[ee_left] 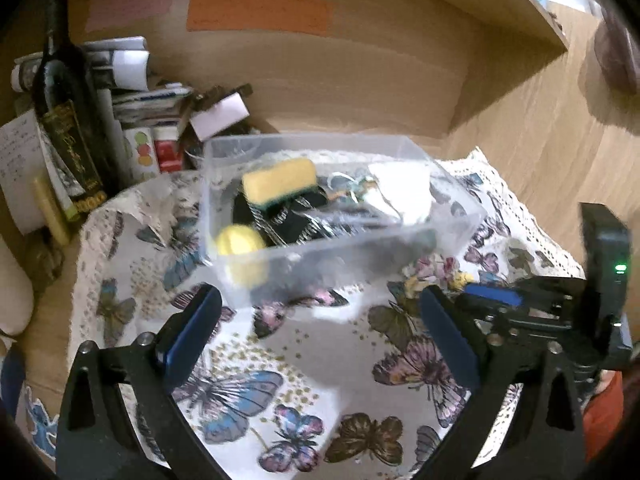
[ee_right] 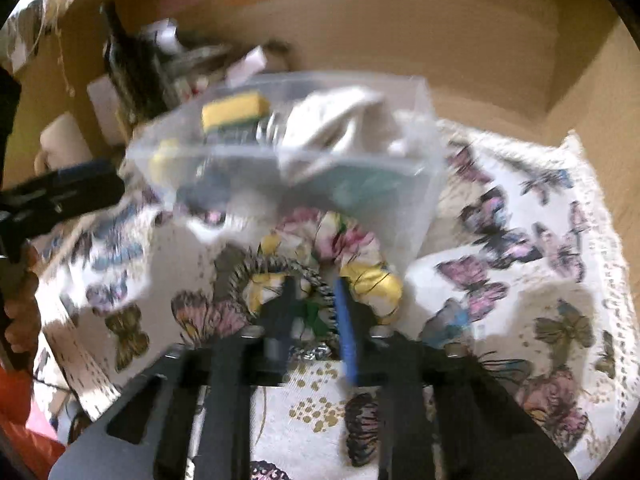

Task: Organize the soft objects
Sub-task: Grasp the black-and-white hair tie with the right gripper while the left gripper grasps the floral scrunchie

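Note:
A clear plastic box stands on the butterfly cloth. It holds a yellow sponge, a yellow ball, black cloth and a white cloth. My left gripper is open and empty just in front of the box. My right gripper is shut on a floral scrunchie together with a black-and-white scrunchie, close to the box's near wall. The right gripper also shows at the right edge of the left wrist view.
A dark wine bottle, papers and small cartons crowd the back left of the wooden desk. A wooden shelf wall rises behind and to the right. The cloth's lace edge runs along the right.

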A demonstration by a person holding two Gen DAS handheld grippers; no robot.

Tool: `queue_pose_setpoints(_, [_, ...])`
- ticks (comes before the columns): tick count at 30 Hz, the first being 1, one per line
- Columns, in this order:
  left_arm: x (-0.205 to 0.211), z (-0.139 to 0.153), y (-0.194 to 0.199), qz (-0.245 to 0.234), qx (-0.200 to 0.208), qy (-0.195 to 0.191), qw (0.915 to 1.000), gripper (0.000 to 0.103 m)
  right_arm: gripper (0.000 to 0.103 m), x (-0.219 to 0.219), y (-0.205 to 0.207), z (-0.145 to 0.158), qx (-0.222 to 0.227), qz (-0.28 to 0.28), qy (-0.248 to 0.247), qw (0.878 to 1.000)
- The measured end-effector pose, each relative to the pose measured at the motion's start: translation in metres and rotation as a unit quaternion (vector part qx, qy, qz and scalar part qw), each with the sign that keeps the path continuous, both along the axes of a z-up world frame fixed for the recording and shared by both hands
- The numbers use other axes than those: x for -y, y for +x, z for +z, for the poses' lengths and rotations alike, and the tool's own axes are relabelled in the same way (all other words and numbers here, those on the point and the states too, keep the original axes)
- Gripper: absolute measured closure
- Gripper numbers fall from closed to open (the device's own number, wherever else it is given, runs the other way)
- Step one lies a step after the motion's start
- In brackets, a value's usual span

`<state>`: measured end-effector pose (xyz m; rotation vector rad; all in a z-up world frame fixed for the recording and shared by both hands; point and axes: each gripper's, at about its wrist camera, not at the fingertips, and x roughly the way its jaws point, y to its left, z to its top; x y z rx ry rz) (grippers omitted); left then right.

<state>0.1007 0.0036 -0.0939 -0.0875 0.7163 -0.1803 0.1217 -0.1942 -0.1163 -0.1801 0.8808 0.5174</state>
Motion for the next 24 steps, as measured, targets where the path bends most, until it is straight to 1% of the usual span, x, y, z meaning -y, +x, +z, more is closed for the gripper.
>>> queue_pose_setpoints(1, [0.002,-0.002,0.000,-0.004,-0.004,-0.001,1.0000,0.022,0.094,-0.001,0.002,-0.004,-0.001,-0.003,-0.005,1.000])
queue_pose_setpoints(3, [0.009,-0.009,0.005,-0.027,-0.024,-0.004,0.9993,0.028,0.097,0.000,0.002,-0.003,0.005,-0.005,-0.006,1.000])
queue_pose_setpoints(5, [0.018,-0.014,0.008,-0.039,-0.037,-0.003,0.9986,0.028,0.098,0.002,-0.002,0.003,0.018,-0.007,0.001,1.000])
queue_pose_setpoints(7, [0.026,-0.018,0.010,-0.045,-0.042,0.006,0.9981,0.029,0.098,0.007,-0.008,0.011,0.033,-0.013,0.009,0.999])
queue_pose_setpoints(10, [0.039,-0.021,0.015,-0.057,-0.046,0.016,0.9972,0.029,0.098,0.019,-0.013,0.019,0.043,-0.023,0.023,0.999])
queue_pose_setpoints(11, [0.042,-0.022,0.016,-0.058,-0.046,0.018,0.9971,0.029,0.098,0.023,-0.013,0.021,0.041,-0.025,0.028,0.998])
queue_pose_setpoints(13, [0.047,-0.021,0.018,-0.060,-0.044,0.021,0.9970,0.029,0.098,0.026,-0.008,0.022,0.023,-0.014,0.040,0.999])
queue_pose_setpoints(15, [0.051,-0.022,0.020,-0.059,-0.044,0.017,0.9972,0.029,0.094,0.021,-0.003,0.019,0.004,-0.003,0.043,0.999])
queue_pose_setpoints(16, [0.051,-0.022,0.020,-0.058,-0.044,0.015,0.9972,0.029,0.091,0.018,-0.001,0.017,0.001,0.000,0.042,0.999])
queue_pose_setpoints(17, [0.051,-0.022,0.020,-0.057,-0.045,0.014,0.9973,0.029,0.089,0.014,0.002,0.014,-0.001,0.008,0.037,0.999])
queue_pose_setpoints(20, [0.049,-0.023,0.018,-0.053,-0.049,0.010,0.9974,0.029,0.089,0.003,0.007,0.003,-0.017,0.023,0.027,0.999])
queue_pose_setpoints(23, [0.047,-0.023,0.015,-0.046,-0.050,0.014,0.9976,0.029,0.089,-0.003,0.018,-0.011,-0.039,0.020,0.014,0.999])
queue_pose_setpoints(24, [0.046,-0.023,0.014,-0.045,-0.051,0.014,0.9976,0.029,0.089,-0.003,0.019,-0.010,-0.039,0.022,0.015,0.999])
